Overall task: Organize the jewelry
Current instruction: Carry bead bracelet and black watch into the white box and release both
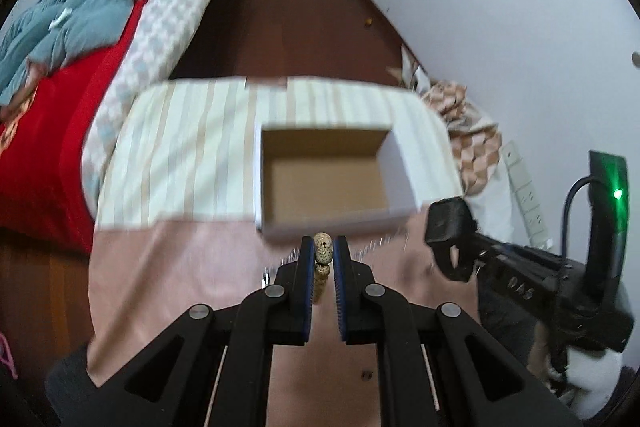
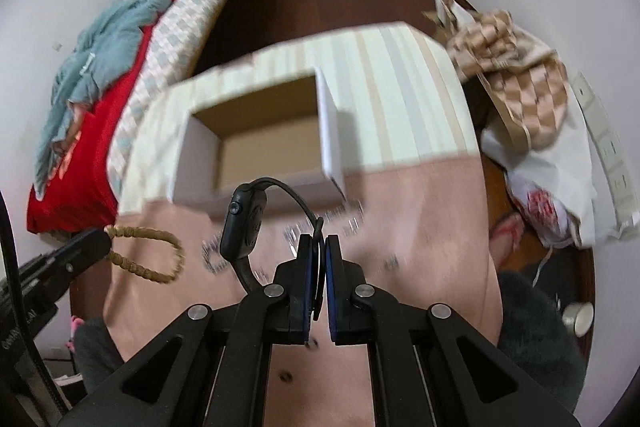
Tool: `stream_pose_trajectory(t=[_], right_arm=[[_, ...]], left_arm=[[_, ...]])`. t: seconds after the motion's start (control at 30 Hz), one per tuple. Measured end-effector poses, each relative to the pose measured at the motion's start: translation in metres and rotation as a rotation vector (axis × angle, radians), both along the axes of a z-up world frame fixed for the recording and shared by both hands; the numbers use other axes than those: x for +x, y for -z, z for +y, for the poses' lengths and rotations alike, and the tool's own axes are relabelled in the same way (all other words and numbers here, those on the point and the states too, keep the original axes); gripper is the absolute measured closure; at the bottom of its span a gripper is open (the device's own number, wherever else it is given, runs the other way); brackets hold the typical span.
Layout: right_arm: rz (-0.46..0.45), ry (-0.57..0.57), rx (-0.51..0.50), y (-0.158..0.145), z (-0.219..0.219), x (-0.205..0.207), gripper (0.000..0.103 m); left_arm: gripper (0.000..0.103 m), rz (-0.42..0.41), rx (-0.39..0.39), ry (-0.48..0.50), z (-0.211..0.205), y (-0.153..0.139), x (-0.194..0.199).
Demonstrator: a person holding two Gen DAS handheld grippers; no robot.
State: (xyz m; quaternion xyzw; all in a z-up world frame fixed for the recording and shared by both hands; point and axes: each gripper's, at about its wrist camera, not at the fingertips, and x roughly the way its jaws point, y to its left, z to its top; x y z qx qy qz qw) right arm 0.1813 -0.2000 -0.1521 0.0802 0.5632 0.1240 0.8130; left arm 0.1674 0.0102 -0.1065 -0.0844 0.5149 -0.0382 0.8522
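Note:
My left gripper (image 1: 324,247) is shut on a tan beaded bracelet (image 1: 323,251), held above the pink cloth just in front of an open, empty cardboard box (image 1: 324,183). In the right wrist view the bracelet (image 2: 148,253) hangs as a loop from the left gripper's tip (image 2: 86,247). My right gripper (image 2: 319,247) is shut on the strap of a black smartwatch (image 2: 245,223), which hangs to the left of the fingers, in front of the box (image 2: 264,143). In the left wrist view the watch (image 1: 450,223) shows at the right gripper's tip.
The table wears a striped cloth (image 1: 180,147) at the far half and a pink cloth (image 1: 180,267) near me. Blurred small items (image 2: 340,219) lie on the pink cloth. A bed (image 1: 60,87) stands left; bags and a checked cloth (image 2: 520,67) lie right.

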Motion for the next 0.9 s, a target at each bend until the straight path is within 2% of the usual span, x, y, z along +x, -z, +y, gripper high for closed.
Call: stream_pose_trajectory(t=[0.07, 0.17, 0.3, 0.47, 0.6, 0.7, 0.8, 0.83, 0.87, 0.9], right_arm=[[-0.013, -0.010, -0.001, -0.006, 0.007, 0.019, 0.097], [-0.014, -0.032, -0.018, -0.005, 0.020, 0.049, 0.097], [0.022, -0.066, -0.041, 0.010, 0.035, 0.084, 0.097], [0.051, -0.114, -0.087, 0.032, 0.052, 0.111, 0.097], [0.069, -0.143, -0.113, 0.047, 0.063, 0.125, 0.096], [0.093, -0.148, -0.111, 0.053, 0.066, 0.130, 0.091], [0.086, -0.148, -0.110, 0.052, 0.067, 0.128, 0.076], [0.081, -0.149, -0.114, 0.050, 0.067, 0.127, 0.068], [0.073, -0.147, -0.117, 0.046, 0.068, 0.126, 0.057], [0.061, -0.146, -0.124, 0.042, 0.067, 0.124, 0.053]], left_arm=[[0.096, -0.009, -0.005, 0.007, 0.003, -0.006, 0.025], [0.096, 0.005, -0.003, 0.014, 0.007, 0.001, 0.054], [0.096, 0.064, -0.009, 0.025, 0.014, 0.029, 0.092], [0.096, 0.127, -0.029, 0.026, 0.024, 0.058, 0.120], [0.094, 0.163, -0.037, -0.010, 0.032, 0.069, 0.133], [0.093, 0.186, -0.045, -0.034, 0.037, 0.072, 0.138], [0.083, 0.169, -0.013, -0.047, 0.039, 0.067, 0.137], [0.070, 0.162, -0.001, -0.051, 0.040, 0.065, 0.136], [0.052, 0.150, 0.011, -0.059, 0.041, 0.061, 0.134], [0.045, 0.141, 0.017, -0.063, 0.042, 0.059, 0.133]])
